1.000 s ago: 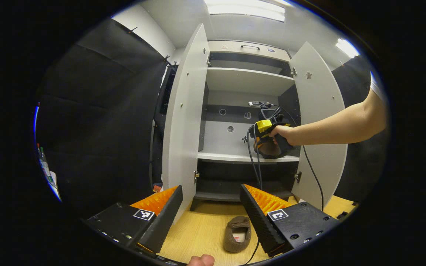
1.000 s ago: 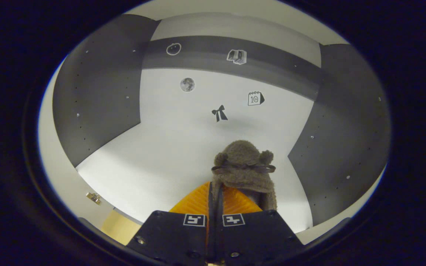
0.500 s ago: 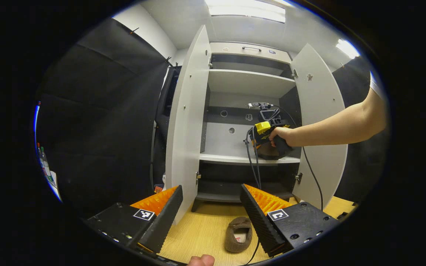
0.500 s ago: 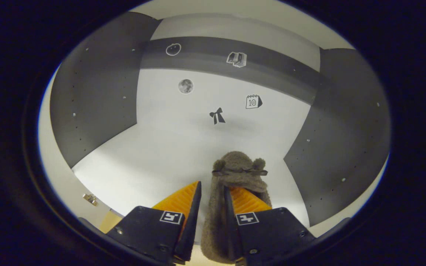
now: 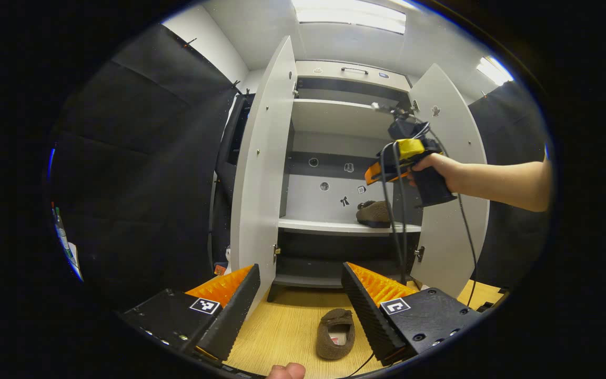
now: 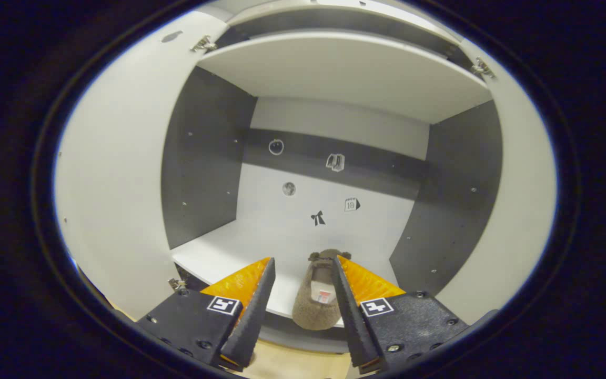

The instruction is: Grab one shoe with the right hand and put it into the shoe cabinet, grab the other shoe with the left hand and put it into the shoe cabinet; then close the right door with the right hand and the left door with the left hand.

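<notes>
The shoe cabinet stands with its left door and right door swung open, and one brown slipper lies on its middle shelf toward the right, heel nearest the front edge. The other slipper lies on the wooden floor in front of the cabinet. The right tongs hang wide open and empty before the shelf, and the left tongs gape open, empty, above the floor slipper.

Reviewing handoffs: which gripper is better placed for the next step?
Left. The left gripper hangs open just above the slipper on the floor; the right gripper is up at the shelf.
</notes>
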